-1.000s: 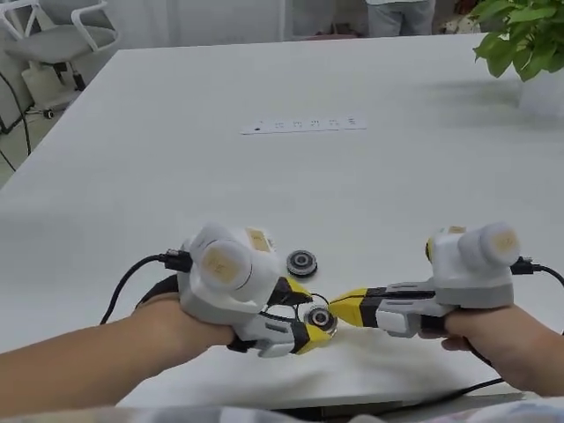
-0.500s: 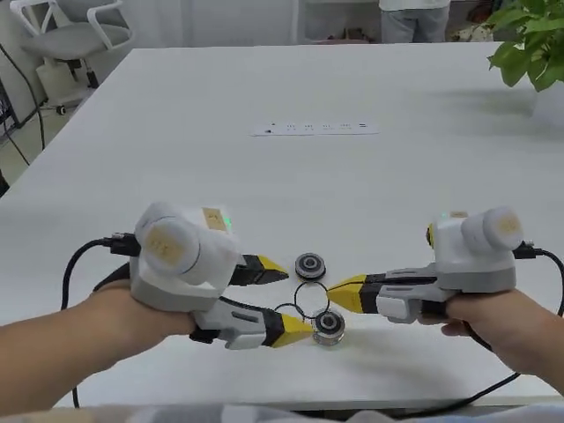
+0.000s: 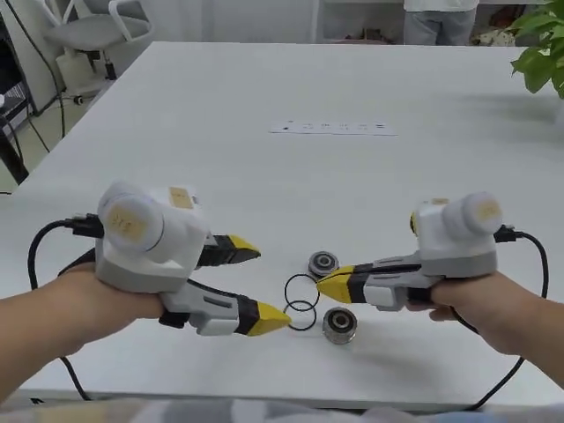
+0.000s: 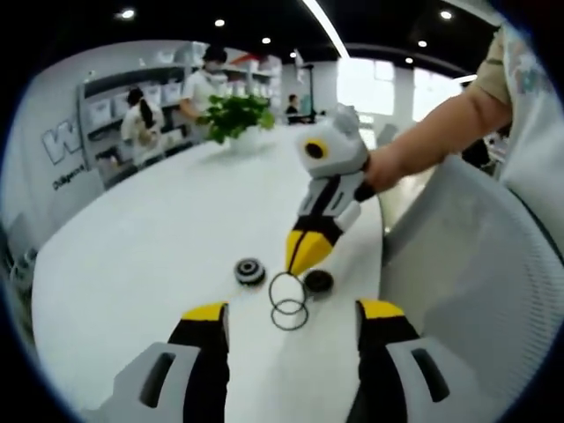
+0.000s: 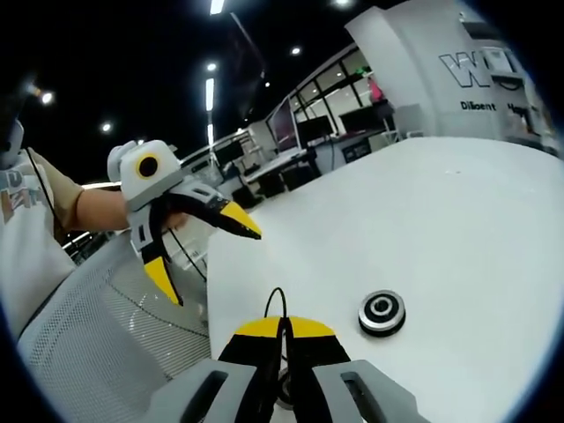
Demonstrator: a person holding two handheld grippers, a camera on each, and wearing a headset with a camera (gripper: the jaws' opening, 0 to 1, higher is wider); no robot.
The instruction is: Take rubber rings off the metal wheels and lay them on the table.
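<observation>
**Item: ring-laying step, two wheels, two rings**

- Left gripper (image 3: 263,284): fingers released and spread wide, nothing between them. Its lower fingertip sits just beside the second rubber ring.
- Right gripper (image 3: 328,284): fingers clenched on the held rubber ring (image 3: 301,289). In the right gripper view a thin black loop rises from between the closed tips.
- Held rubber ring: hangs from the right fingertips between the two grippers, low over the surface (image 3: 352,194). Whether its far edge already touches cannot be told.
- Second rubber ring (image 3: 300,315): appears to lie flat on the surface, just below the held one in the head view. The two outlines are close, perhaps overlapping.
- Near wheel (image 3: 339,323): on the surface under the right gripper, its rim looks like bare metal.
- Far wheel (image 3: 323,263): on the surface just beyond the right fingertips. Its rim is darker, and whether it wears a ring cannot be told.

**Handling note (judgement)**

- The step is setting the held ring down.
- Lower the right tips until the loop rests flat, then ease the fingers apart, since a soft ring may cling to one pad.
- Aim for bare surface beside the second ring, clear of both wheels, so the rings neither stack nor tangle.
- Keep the left gripper back so its tip does not drag the lying ring
</observation>
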